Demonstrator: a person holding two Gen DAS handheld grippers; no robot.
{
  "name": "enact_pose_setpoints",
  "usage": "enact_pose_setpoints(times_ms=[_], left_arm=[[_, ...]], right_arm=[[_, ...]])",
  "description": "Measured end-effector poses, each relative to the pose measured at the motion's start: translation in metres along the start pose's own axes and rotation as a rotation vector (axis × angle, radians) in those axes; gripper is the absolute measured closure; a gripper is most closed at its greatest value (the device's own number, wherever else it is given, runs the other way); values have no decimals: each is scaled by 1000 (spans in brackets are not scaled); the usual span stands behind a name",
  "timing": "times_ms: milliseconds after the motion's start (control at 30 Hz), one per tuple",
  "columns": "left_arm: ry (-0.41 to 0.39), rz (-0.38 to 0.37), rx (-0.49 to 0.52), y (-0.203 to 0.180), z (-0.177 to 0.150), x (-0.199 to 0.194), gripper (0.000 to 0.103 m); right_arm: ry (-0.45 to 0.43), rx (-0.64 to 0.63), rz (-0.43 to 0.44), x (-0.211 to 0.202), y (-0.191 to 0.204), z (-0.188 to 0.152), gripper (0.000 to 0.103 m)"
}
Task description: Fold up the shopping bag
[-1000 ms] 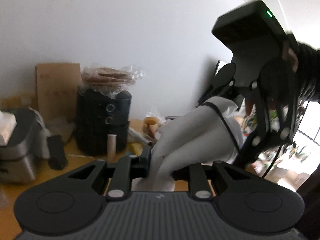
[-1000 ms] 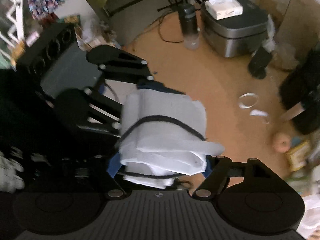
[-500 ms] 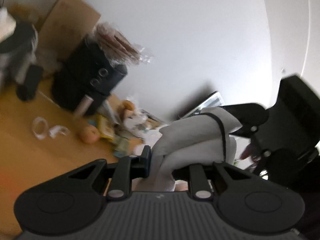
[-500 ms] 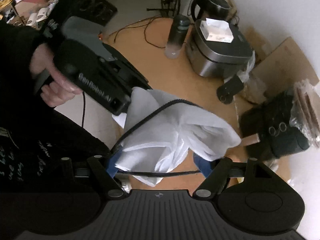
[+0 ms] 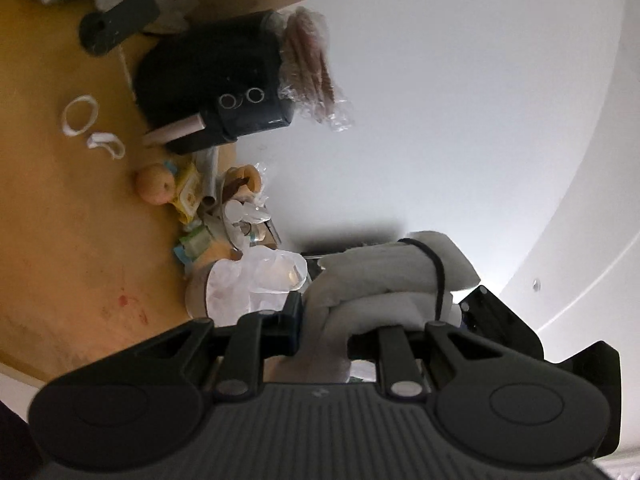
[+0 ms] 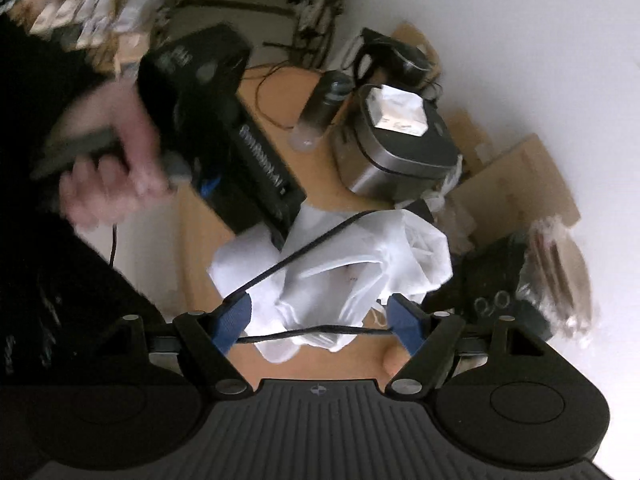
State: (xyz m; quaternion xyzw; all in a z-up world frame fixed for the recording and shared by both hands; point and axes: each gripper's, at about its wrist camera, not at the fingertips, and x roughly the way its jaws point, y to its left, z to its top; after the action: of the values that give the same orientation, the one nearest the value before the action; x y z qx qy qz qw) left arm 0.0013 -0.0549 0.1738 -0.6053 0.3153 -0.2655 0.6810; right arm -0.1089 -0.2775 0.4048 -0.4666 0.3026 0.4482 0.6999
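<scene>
Here, shopping bag (image 6: 352, 264) between hand-held gripper (image 6: 320, 320) fingers

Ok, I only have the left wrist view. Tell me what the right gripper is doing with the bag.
Observer: The right gripper stands open around the white bag; its blue pads stretch the black elastic loop between them.
Operator: Say who holds the left gripper.
Observer: A bare hand grips its handle; the left gripper is clamped on the bag.
Operator: Name what sits on the steel appliance.
Observer: A white tissue pack lies on its lid.

Cluttered wooden table (image 5: 60, 240)
</scene>
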Motion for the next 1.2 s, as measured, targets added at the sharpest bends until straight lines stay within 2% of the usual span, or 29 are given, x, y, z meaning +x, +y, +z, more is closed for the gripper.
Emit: enact_pose_setpoints(times_ms=[167,367,533,767,1000,1200], left_arm=[[58,-77,-20,6,3,3,85],[155,-216,-4,9,5,-1,84],[216,-294,82,-1,3,-10,83],[207,-352,113,-7,1,-19,82],[150,-356,108,-6,-3,-28,82],[153,-386,114,-9,-5,-27,82]], right_arm=[[-5,-40,13,5,-11,-12,28],[-47,-82,145,-13,-34,-17,28],[-68,-74,275,-25,-54,-17,28],[-77,45,437,-29,-82,-16,28],[-84,88,439,-35,-86,-15,28],[-47,69,433,-45,-82,-11,28]])
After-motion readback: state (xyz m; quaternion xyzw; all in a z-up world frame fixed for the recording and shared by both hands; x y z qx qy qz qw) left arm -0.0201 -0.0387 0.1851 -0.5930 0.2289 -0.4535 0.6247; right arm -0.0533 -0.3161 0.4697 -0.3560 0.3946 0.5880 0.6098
